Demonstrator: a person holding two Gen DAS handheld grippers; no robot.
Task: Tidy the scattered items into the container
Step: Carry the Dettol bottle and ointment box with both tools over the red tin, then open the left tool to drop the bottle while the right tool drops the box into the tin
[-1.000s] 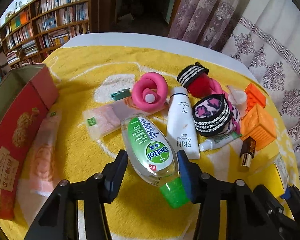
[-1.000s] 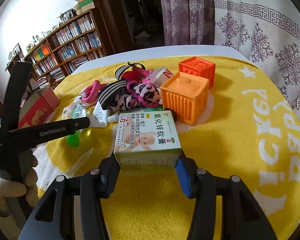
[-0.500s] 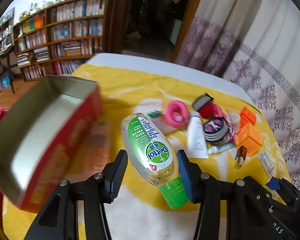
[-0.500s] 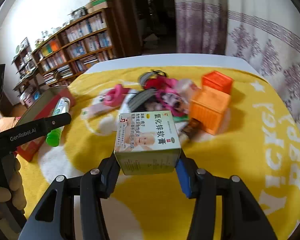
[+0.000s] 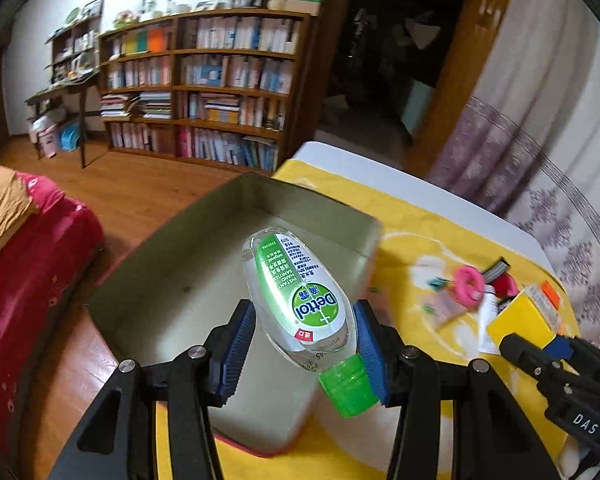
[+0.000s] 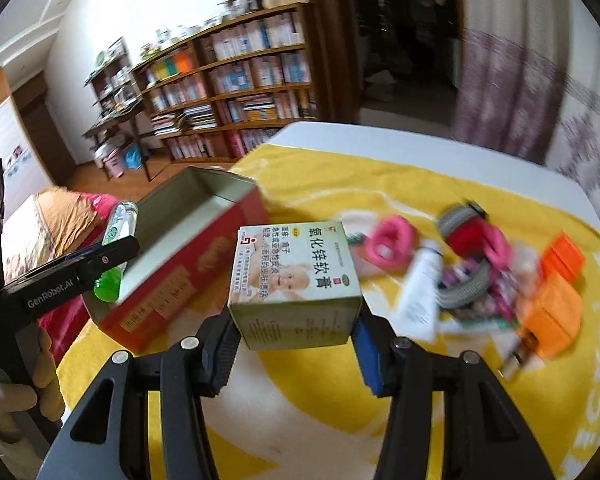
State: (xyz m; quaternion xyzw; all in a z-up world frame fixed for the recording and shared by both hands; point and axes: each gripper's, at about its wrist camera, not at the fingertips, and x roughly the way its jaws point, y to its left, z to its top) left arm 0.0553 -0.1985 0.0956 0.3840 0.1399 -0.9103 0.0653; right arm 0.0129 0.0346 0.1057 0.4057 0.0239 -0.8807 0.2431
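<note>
My left gripper (image 5: 306, 354) is shut on a clear Detol sanitizer bottle (image 5: 300, 300) with a green cap, held in the air above the open red tin (image 5: 332, 216), whose bare metal inside shows below it. My right gripper (image 6: 294, 346) is shut on a pale green ointment box (image 6: 294, 280), hanging over the yellow cloth just right of the red tin (image 6: 188, 256). The left gripper (image 6: 76, 272) with the sanitizer bottle (image 6: 118, 232) appears at the left of the right wrist view, over the tin's near left side.
On the yellow towel (image 6: 340, 184) lie a pink ring toy (image 6: 390, 242), a white tube (image 6: 420, 292), striped pouches (image 6: 466, 280) and orange blocks (image 6: 556, 304), all right of the tin. A red bed (image 5: 28, 264) and bookshelves (image 5: 204, 80) lie past the table's left edge.
Both grippers have swung left and risen with their loads. The bottle went from over the scattered pile to above the tin's inside; the ointment box went from beside the orange blocks to next to the tin.
</note>
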